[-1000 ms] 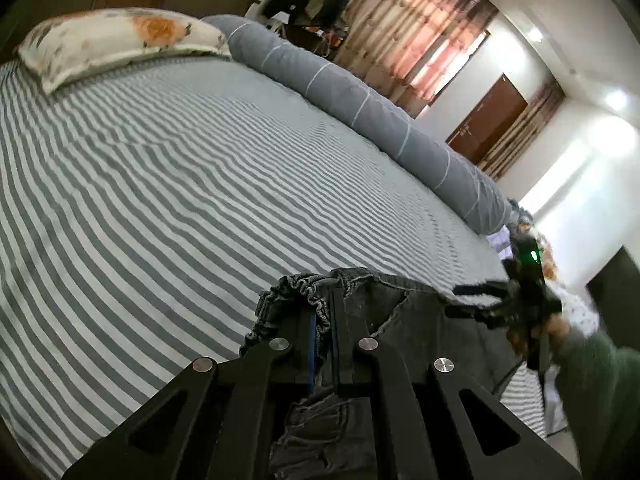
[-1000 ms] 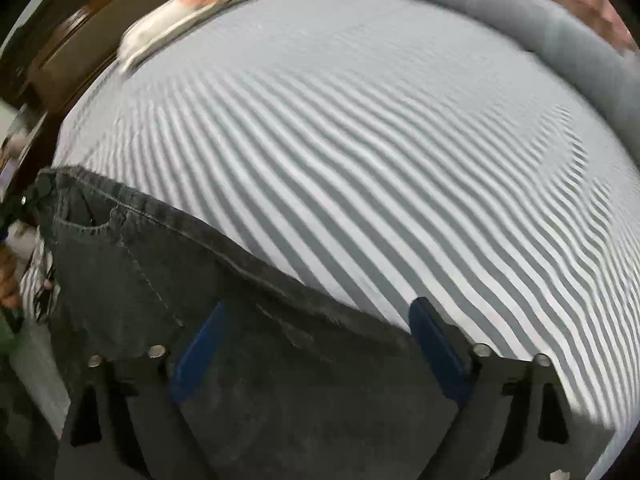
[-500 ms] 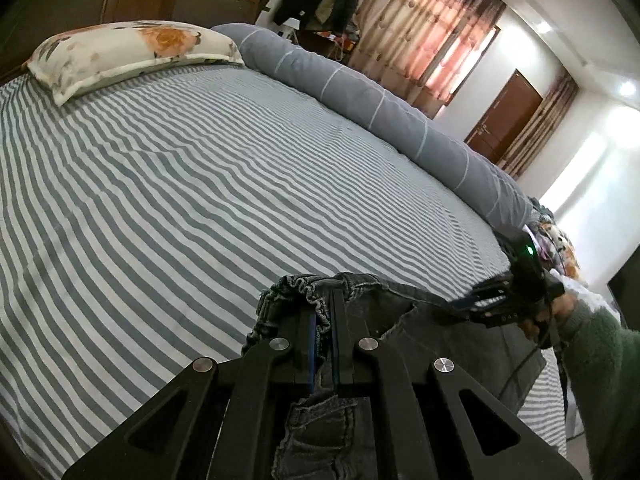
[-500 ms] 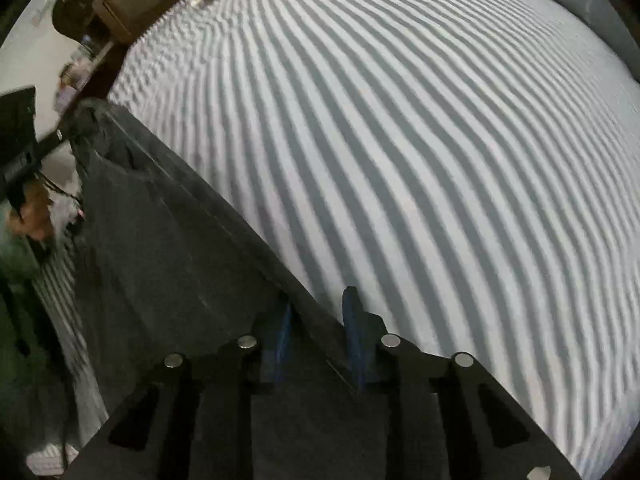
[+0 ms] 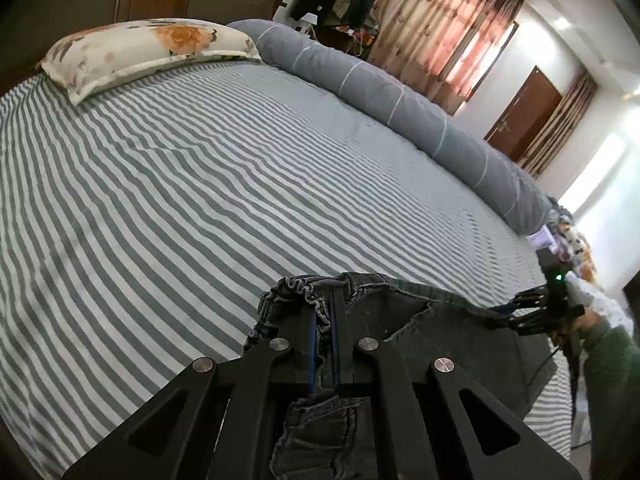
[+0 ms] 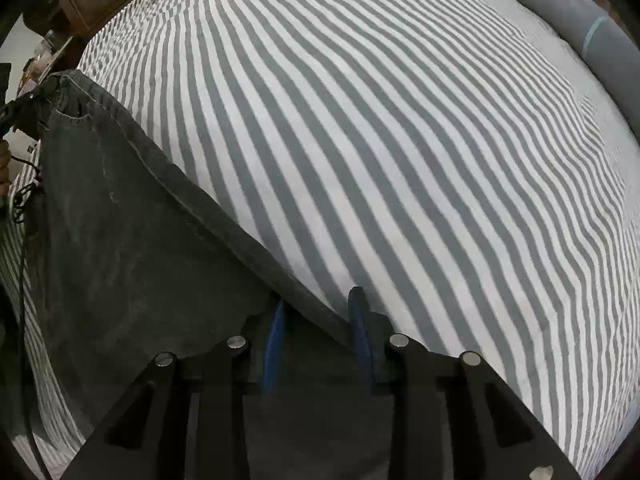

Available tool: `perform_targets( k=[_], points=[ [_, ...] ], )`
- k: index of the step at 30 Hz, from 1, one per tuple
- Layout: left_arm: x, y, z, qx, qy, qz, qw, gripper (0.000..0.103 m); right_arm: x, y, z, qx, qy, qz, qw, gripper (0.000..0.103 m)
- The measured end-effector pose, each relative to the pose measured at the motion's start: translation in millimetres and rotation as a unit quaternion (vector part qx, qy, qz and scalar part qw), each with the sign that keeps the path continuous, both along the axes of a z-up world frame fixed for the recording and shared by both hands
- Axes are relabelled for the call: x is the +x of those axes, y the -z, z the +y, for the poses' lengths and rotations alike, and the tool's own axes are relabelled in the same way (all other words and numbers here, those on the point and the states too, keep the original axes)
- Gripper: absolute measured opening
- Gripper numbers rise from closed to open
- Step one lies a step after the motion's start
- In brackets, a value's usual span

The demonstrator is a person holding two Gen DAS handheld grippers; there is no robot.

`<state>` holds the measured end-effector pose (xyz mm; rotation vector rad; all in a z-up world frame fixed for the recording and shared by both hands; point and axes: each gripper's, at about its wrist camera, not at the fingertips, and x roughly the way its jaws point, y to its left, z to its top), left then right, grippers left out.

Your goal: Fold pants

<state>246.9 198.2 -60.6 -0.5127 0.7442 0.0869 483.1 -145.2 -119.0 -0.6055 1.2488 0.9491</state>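
Dark grey denim pants lie at the near edge of a striped bed. My left gripper is shut on the gathered elastic waistband, which bunches up around its blue pads. In the right wrist view the pants spread to the left, and their seamed edge runs diagonally in between my right gripper's blue pads. Those jaws are opening slightly, with denim still caught between them. The right gripper also shows at the far right of the left wrist view, on the pants' edge, held by a hand in a green sleeve.
The grey-and-white striped sheet covers the wide bed. A floral pillow lies by the wooden headboard, and a long grey bolster runs along the far side. Curtains, a brown door and hanging clothes stand beyond the bed.
The right gripper's wide-open jaws came together on the pants' seamed edge, then eased apart a little. It shifted along that edge. The left gripper tilted slightly, still on the waistband.
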Motion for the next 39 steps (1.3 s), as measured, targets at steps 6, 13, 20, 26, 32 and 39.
perform_targets(
  k=[6,13,20,26,32,39],
  points=[
    [9.9,-1.9,-7.5,0.022,0.003,0.034,0.9992,0.006,-7.8,5.8,-2.2,0.014,0.004,-0.036,0.999,0.018],
    [15.0,-15.5,-20.7,0.042,0.032,0.054,0.9972,0.006,-40.5,-16.9,-12.9,0.011,0.043,-0.077,0.996,0.002],
    [-0.7,-41.6,-28.0,0.050,0.103,0.054,0.9920,0.006,-111.0,-80.4,-51.8,0.004,0.112,-0.111,0.988,0.002],
    [-44.3,-73.6,-37.3,0.073,0.163,0.023,0.9837,0.006,-211.0,-120.0,-71.9,0.002,0.172,-0.130,0.976,0.002],
    [-101.7,-69.2,-42.5,0.079,0.193,0.053,0.9765,0.006,-317.0,-106.2,-89.8,0.011,0.221,-0.113,0.969,0.002],
    [-161.0,-32.5,-55.6,0.109,0.227,0.103,0.9624,0.006,-396.6,-47.1,-104.3,0.029,0.300,-0.065,0.951,0.003]
  ],
)
